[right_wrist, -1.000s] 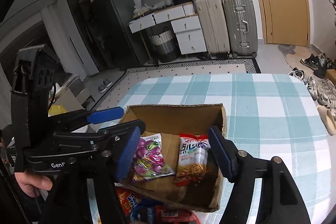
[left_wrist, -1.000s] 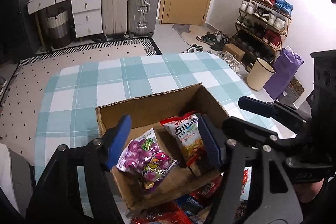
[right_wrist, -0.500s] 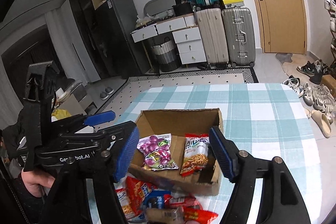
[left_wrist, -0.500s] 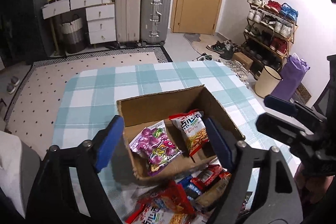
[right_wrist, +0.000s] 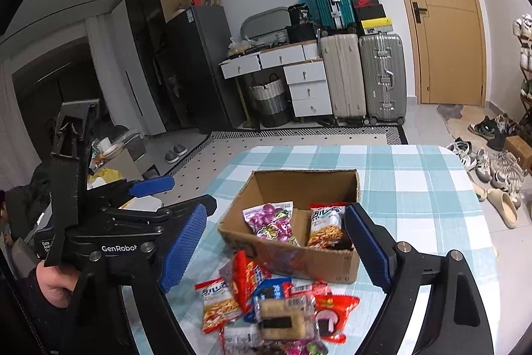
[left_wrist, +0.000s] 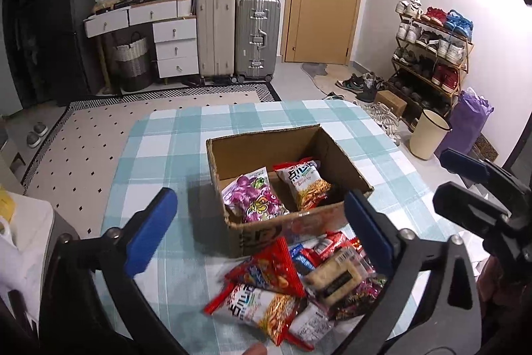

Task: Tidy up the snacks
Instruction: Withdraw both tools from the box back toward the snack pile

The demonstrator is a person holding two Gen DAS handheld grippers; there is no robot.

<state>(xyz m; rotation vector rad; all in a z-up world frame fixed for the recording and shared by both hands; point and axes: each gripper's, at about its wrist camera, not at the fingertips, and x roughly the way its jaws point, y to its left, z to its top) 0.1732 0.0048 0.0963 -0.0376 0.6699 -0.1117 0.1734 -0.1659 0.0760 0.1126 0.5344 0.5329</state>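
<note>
An open cardboard box (left_wrist: 266,135) (right_wrist: 306,172) stands on the checked table. Inside it lie a purple candy bag (left_wrist: 254,198) (right_wrist: 271,220) and a red-and-white noodle snack bag (left_wrist: 304,180) (right_wrist: 327,222), side by side. A pile of several loose snack packets (left_wrist: 292,281) (right_wrist: 266,298) lies in front of the box. My left gripper (left_wrist: 259,202) (right_wrist: 191,191) hovers above the pile, its jaws opening with nothing between them. My right gripper (right_wrist: 276,210) (left_wrist: 442,175) hangs beside it on the right, jaws also opening and empty.
The teal checked tablecloth (left_wrist: 159,135) covers the table. Suitcases (left_wrist: 256,35) and white drawers (left_wrist: 174,45) stand at the far wall. A shoe rack (left_wrist: 432,49) and a cream bin (left_wrist: 427,135) are on the right. A hand (right_wrist: 53,285) holds the left gripper.
Both grippers have drawn back and upward from the box and their jaws have spread wider. The two bags stay in the box. The snack pile has come into view.
</note>
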